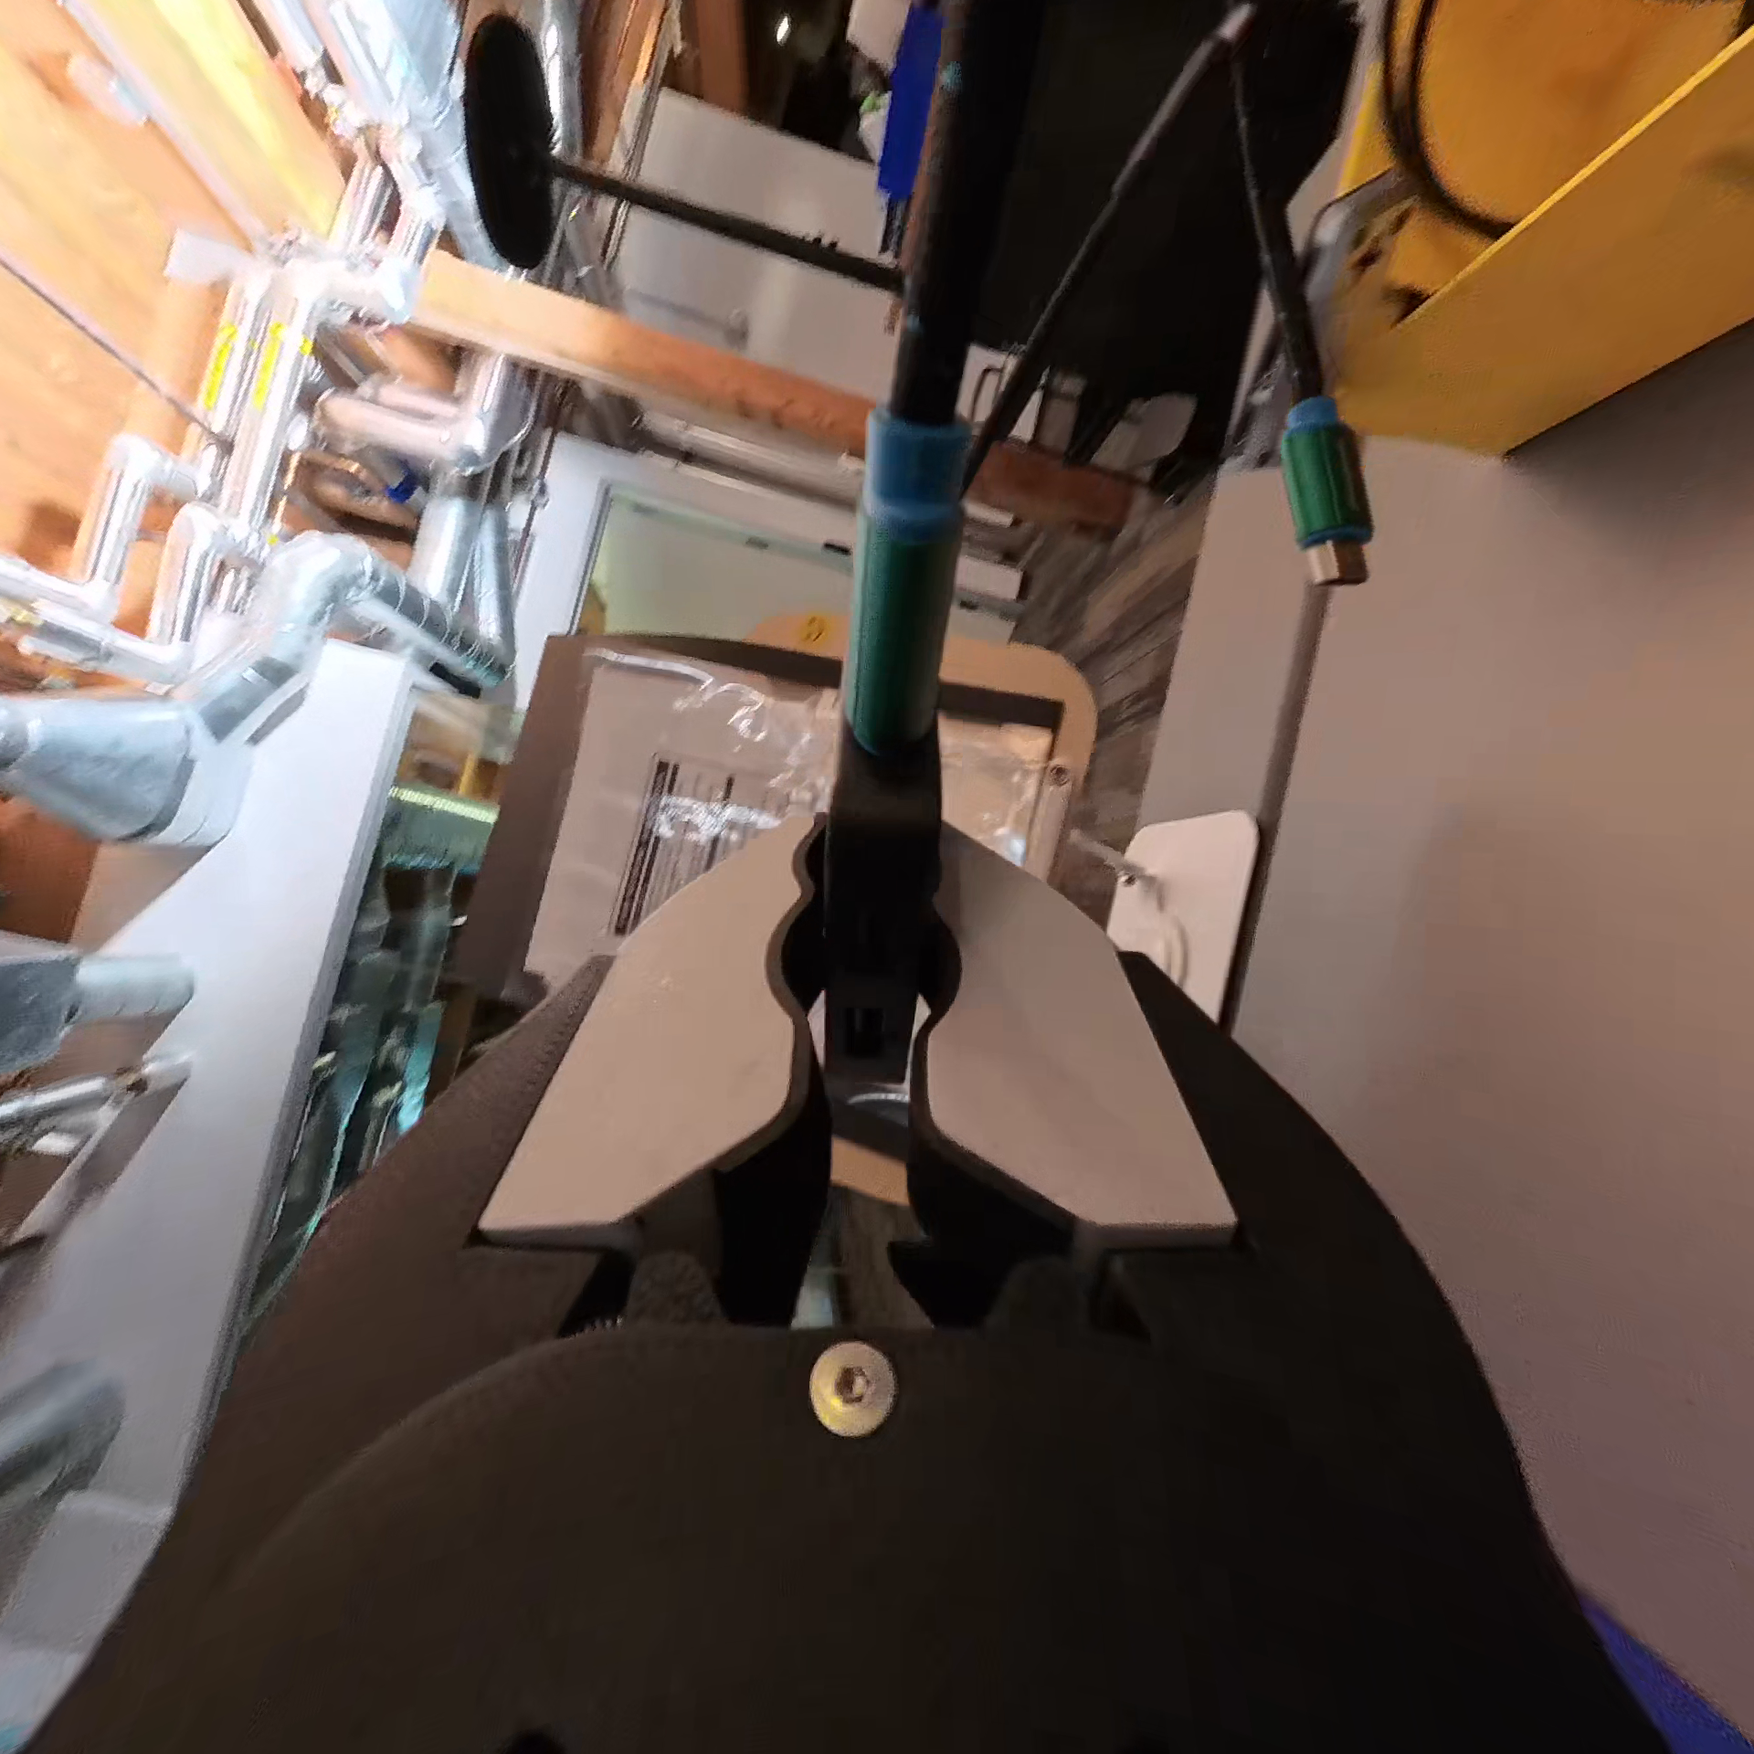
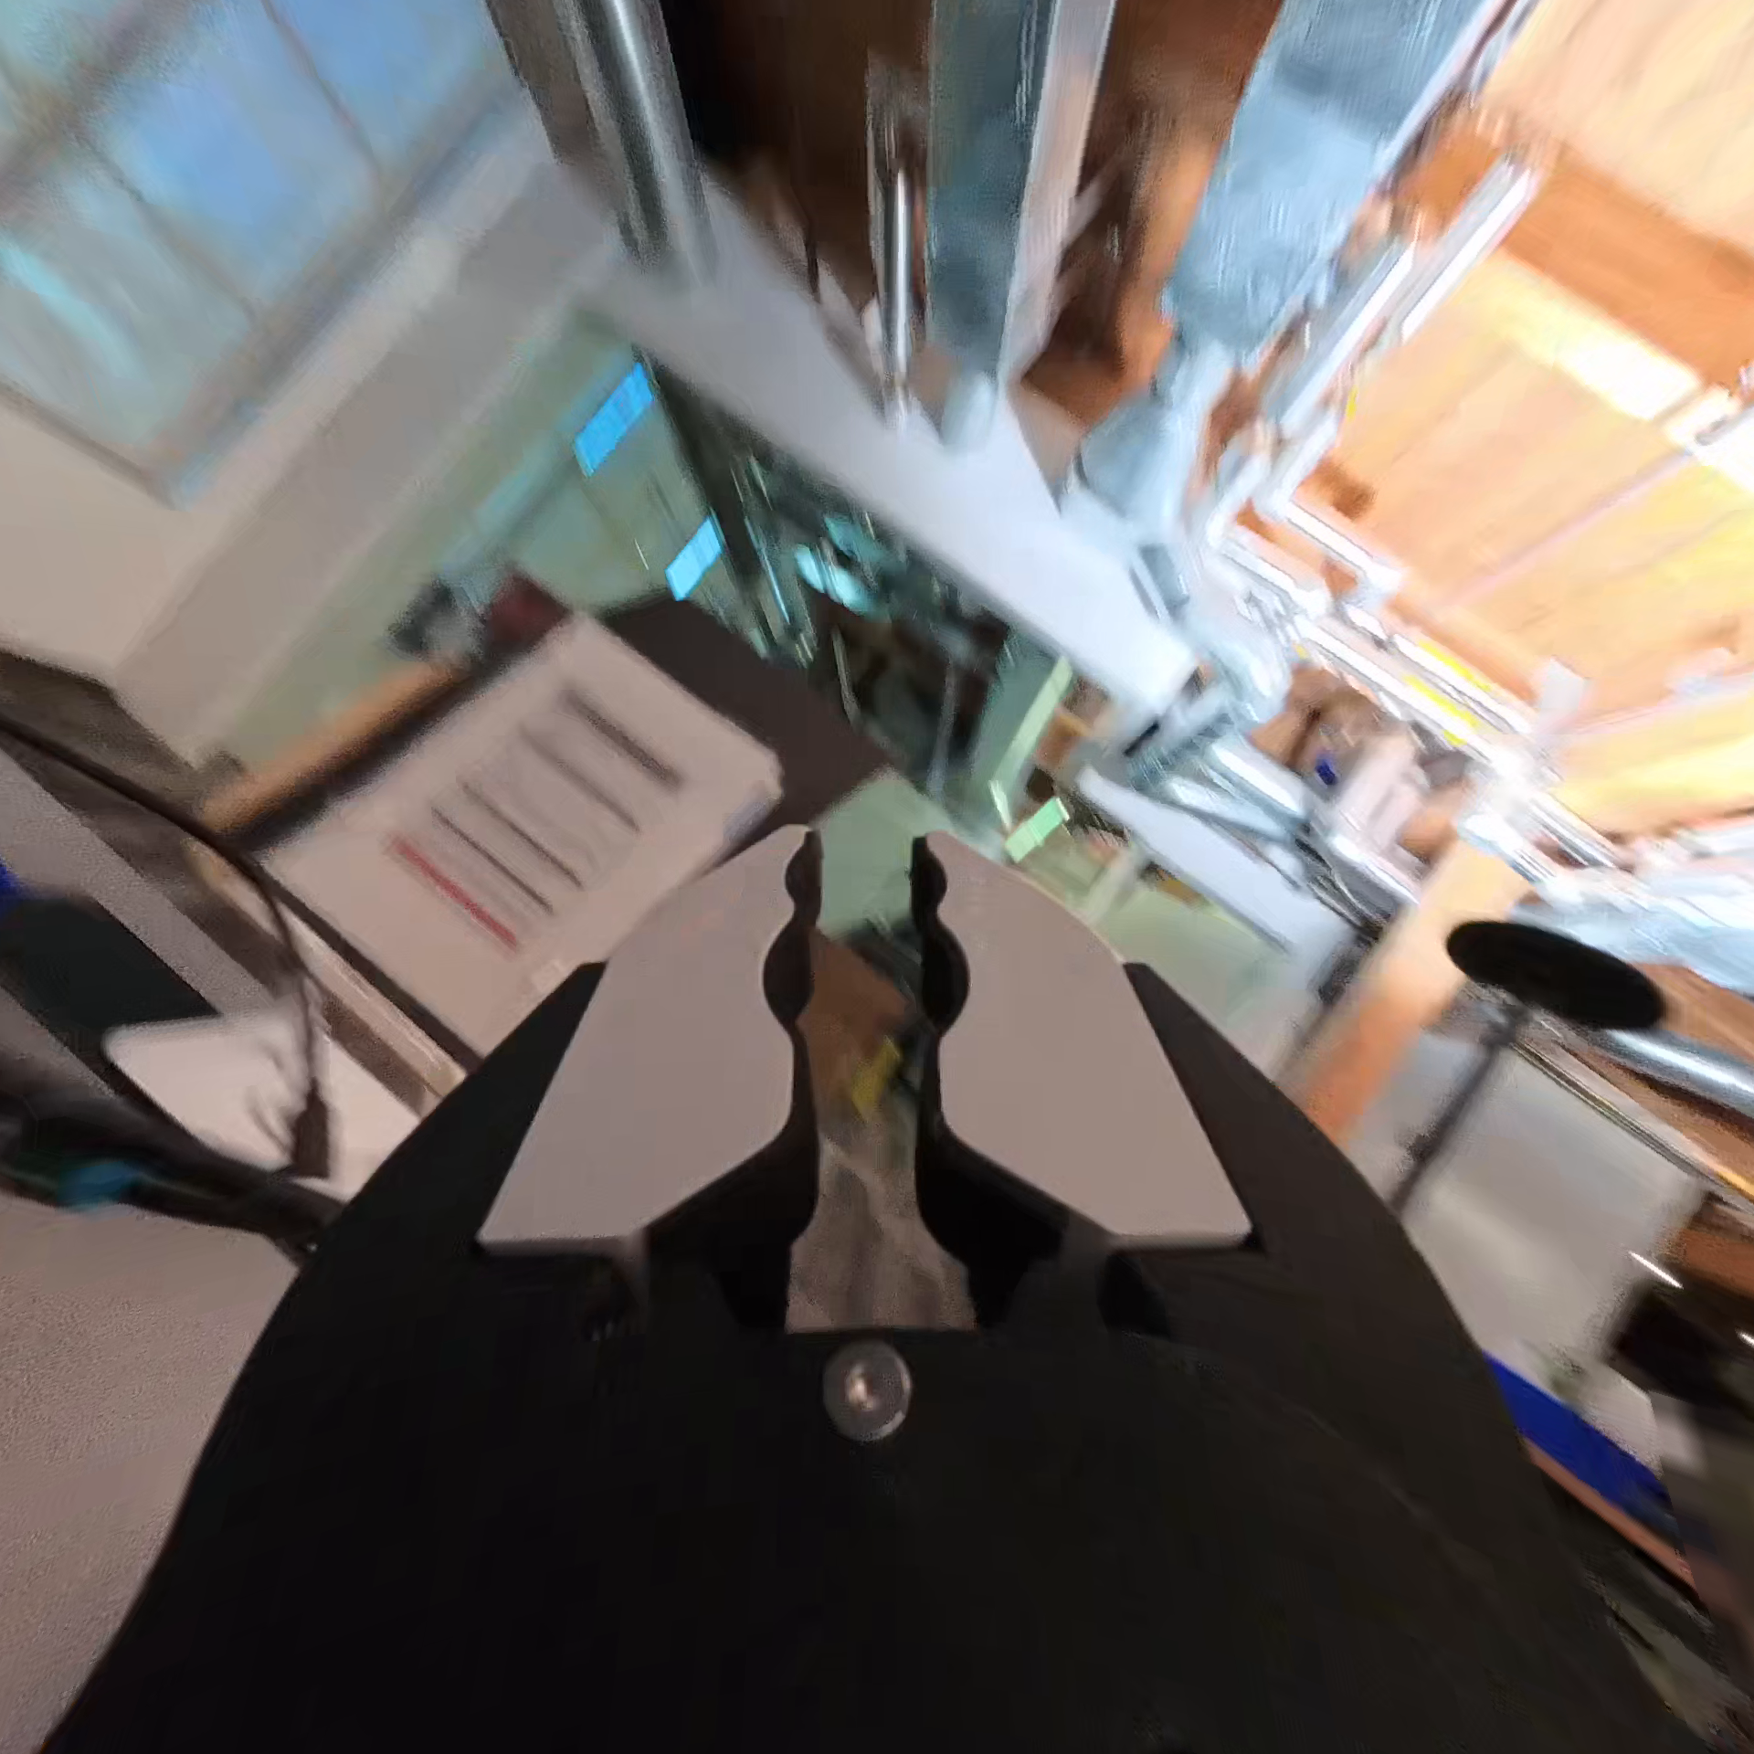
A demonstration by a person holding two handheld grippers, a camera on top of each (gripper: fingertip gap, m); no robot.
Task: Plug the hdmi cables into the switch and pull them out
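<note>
Here, my left claw is clamped on a black switch, with one hdmi cable's green plug seated in its far end. A second green plug hangs loose to the right, well apart. My right claw (badly blurred view) is slightly parted, holding nothing.

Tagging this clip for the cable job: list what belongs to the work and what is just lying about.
Part of the job:
- left gripper, shut on the black switch
- green plug seated in the switch
- loose green plug, unplugged
- right gripper, fingers apart, empty

Just lying about:
- yellow bin
- black stool
- white plate
</note>
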